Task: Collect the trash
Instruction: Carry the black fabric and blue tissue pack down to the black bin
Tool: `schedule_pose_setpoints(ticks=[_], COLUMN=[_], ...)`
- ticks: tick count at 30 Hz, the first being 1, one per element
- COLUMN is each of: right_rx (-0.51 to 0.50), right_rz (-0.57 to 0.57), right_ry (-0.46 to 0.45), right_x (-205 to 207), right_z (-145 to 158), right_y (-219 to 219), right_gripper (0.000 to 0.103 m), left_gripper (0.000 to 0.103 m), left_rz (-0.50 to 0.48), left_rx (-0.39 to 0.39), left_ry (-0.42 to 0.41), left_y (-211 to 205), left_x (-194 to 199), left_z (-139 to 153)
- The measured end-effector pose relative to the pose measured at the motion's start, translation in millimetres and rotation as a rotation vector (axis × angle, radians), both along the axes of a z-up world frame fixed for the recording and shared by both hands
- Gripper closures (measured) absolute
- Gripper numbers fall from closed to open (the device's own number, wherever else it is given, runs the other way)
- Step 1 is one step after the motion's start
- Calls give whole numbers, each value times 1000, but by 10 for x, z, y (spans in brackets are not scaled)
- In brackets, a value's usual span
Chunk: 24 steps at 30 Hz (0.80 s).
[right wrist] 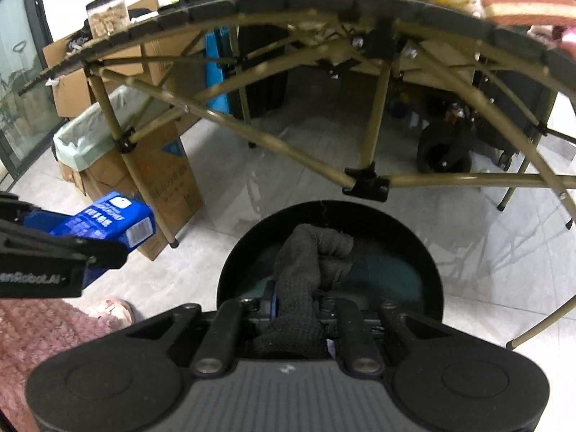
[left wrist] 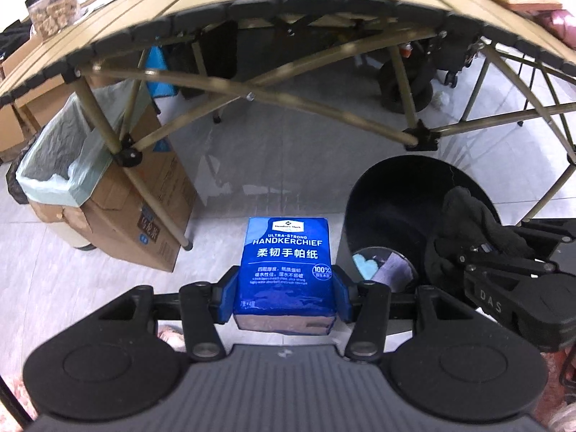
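Your left gripper (left wrist: 284,297) is clamped on the tissue pack (left wrist: 286,266): the blue pads press its two long sides, and the pack stands up between them with its printed face toward the camera. Ahead of those fingers is bare floor (left wrist: 252,165). The black bin (left wrist: 392,212) sits just to the right of the pack, its mouth open toward you, with light scraps lying at its bottom.

Your right gripper (right wrist: 304,309) is pinched tight on the dark cloth (right wrist: 309,262), which bunches up out of the jaws and folds over ahead of them. From the right wrist, the bin (right wrist: 424,252) lies directly ahead of and below that cloth, so the cloth hangs over its opening. The left gripper and its pack (right wrist: 108,221) show off to the left of the bin, outside its rim.

A lined cardboard box (left wrist: 118,194) stands further left, under the folding table (left wrist: 288,10).
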State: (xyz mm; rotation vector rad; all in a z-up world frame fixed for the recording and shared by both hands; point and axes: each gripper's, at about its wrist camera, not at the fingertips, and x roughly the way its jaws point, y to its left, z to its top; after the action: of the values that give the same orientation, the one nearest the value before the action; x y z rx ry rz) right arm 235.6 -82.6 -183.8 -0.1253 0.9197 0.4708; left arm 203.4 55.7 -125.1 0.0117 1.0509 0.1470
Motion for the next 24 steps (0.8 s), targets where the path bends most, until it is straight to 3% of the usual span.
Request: schedule_pose_setpoints(ticks=[10, 24], right_rx=[-41, -42], right_rz=[-29, -111], right_ry=[80, 169], right_x=[243, 382], right_z=[-305, -511], right_y=[133, 97], right_gripper=[91, 90], left_gripper=[50, 51], left_rz=[43, 64], left_rx=[13, 38], left_ry=[53, 104], left_y=[105, 149], left_x=[77, 137], left_z=[-155, -309])
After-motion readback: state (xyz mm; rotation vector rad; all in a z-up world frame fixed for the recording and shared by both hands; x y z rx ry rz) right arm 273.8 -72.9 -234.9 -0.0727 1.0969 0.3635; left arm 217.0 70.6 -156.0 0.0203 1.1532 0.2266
